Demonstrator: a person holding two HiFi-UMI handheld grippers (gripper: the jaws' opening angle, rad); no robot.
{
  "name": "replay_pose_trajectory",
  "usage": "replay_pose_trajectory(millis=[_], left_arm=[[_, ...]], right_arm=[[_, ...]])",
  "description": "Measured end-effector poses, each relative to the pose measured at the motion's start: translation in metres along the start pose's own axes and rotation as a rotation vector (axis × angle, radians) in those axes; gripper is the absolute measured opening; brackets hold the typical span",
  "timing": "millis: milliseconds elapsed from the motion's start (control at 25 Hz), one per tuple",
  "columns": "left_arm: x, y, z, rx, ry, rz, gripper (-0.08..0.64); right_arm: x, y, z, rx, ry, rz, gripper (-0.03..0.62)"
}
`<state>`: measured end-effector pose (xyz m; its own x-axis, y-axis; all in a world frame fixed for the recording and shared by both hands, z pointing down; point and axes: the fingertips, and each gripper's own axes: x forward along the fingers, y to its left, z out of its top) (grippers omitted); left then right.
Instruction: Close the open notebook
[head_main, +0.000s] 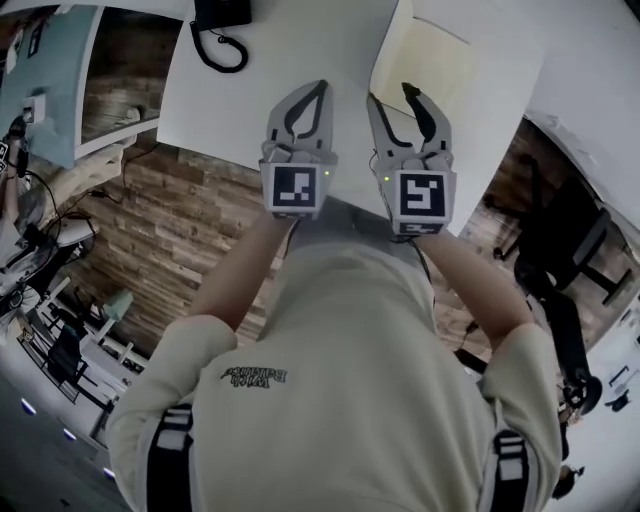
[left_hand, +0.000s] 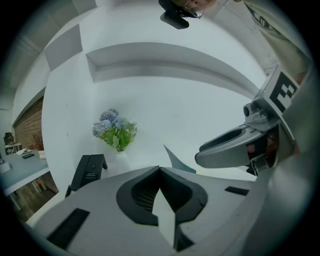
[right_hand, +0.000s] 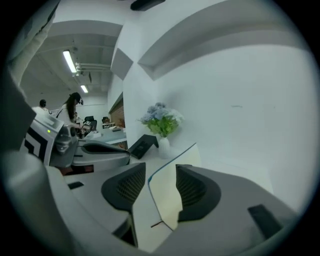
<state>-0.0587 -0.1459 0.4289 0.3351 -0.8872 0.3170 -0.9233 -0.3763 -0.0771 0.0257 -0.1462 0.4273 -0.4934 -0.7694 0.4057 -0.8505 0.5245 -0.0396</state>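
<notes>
**White table, notebook leaf upright between your right fingers**

Wood floor (head_main: 170, 230) shows at the far left, past the edge of the table (head_main: 300, 50). A black phone (head_main: 220, 25) with a coiled cord sits on the table's far side.

Your left gripper (head_main: 319, 90) hovers over the table, just left of centre. Its fingers are closed tip to tip and hold nothing. Beyond them, in the left gripper view, a vase of blue flowers (left_hand: 116, 131) stands against the white wall.

Your right gripper (head_main: 391, 97) is just beside the left one, on its right, and its fingers are spread wide.

The notebook (head_main: 425, 65) is open on the table ahead of that gripper and to its right. One cream leaf is raised on edge. In the right gripper view this teal-edged leaf (right_hand: 162, 197) stands in the gap between your right fingers. It runs nearer the right-hand pad, and neither pad is clamped on it. Whether it brushes that pad cannot be told.

At the far right a dark office chair (head_main: 560, 240) stands on the floor beyond the table.
</notes>
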Motion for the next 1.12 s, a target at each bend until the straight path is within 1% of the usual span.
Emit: replay_pose_trajectory(millis=[80,200,280,360,440,560,680,800,880,1040,1120], left_arm=[[0.000,0.003,-0.010,0.007,0.027,0.004,0.013],[-0.001,0.003,-0.025,-0.004,0.058,0.005,0.013],[-0.003,0.002,-0.032,-0.019,0.072,0.003,0.013],[-0.005,0.001,-0.037,-0.022,0.078,-0.003,0.012],[-0.006,0.000,-0.039,-0.017,0.081,-0.014,0.014],[-0.004,-0.005,-0.042,-0.012,0.081,-0.034,0.013],[0.000,-0.014,-0.044,-0.006,0.087,-0.061,0.014],[0.004,-0.024,-0.045,0.003,0.097,-0.090,0.013],[0.006,-0.031,-0.048,0.007,0.105,-0.115,0.012],[0.013,-0.045,-0.056,0.024,0.123,-0.161,0.012],[0.016,-0.049,-0.061,0.027,0.138,-0.175,0.014]], right_arm=[[0.012,0.014,-0.015,-0.014,0.052,0.012,0.196],[0.026,0.018,-0.041,0.010,0.134,-0.019,0.193],[0.027,0.012,-0.050,0.044,0.153,-0.054,0.092],[0.023,0.007,-0.052,0.063,0.149,-0.072,0.076],[0.014,0.002,-0.054,0.078,0.152,-0.085,0.032],[-0.002,-0.013,-0.067,0.103,0.179,-0.125,0.031],[-0.018,-0.036,-0.087,0.142,0.216,-0.184,0.037],[-0.030,-0.056,-0.116,0.201,0.280,-0.242,0.054],[-0.035,-0.067,-0.138,0.220,0.328,-0.270,0.071],[-0.033,-0.078,-0.167,0.180,0.381,-0.297,0.091],[-0.030,-0.080,-0.179,0.161,0.411,-0.308,0.116]])
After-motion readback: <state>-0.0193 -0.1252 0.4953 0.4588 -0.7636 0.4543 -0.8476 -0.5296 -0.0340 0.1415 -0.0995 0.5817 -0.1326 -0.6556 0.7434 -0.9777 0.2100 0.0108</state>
